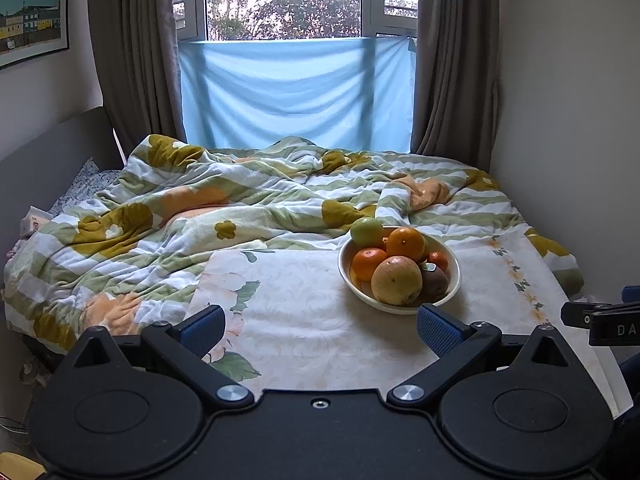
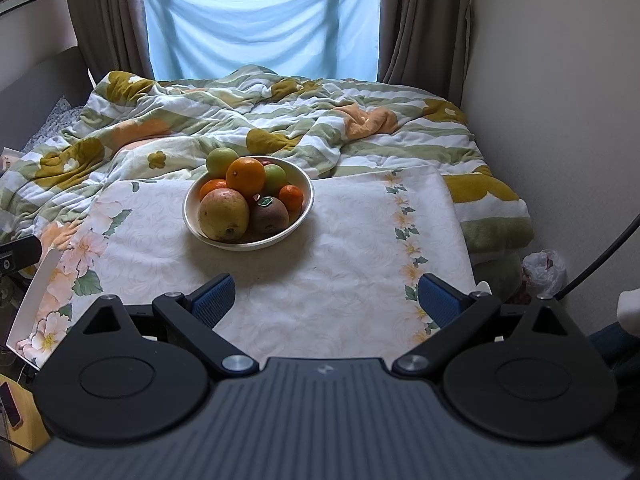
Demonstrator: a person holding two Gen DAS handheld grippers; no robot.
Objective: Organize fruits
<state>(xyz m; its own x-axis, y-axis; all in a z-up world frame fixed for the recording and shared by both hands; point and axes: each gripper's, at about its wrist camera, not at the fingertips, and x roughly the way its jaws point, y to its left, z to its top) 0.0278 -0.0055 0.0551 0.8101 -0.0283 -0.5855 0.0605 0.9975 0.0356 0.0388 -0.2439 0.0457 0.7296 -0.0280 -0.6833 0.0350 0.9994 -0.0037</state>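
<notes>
A cream bowl (image 2: 248,240) heaped with fruit sits on the worktop (image 2: 340,232), a floral-clothed surface in front of the rumpled bed (image 2: 280,120). Both tools hang back at the near edge, and each is spread wide with nothing between its blue pads: the left hand-held gripper (image 1: 320,330) and the right hand-held gripper (image 2: 326,300) alike. From the left one the bowl (image 1: 400,307) lies ahead and to the right, its near rim just beyond the right pad; from the right one it lies ahead and to the left, further off. So the left looks the nearer of the two (though fisheye views flatter closeness). The nearest pieces are a large yellowish pear-like fruit (image 2: 223,214), its long axis tilted up and slightly left, and a brown kiwi (image 2: 269,216) with a sticker, touching it on the right. An orange (image 2: 245,177) tops the pile, with green apples (image 2: 221,161) at the far side.
</notes>
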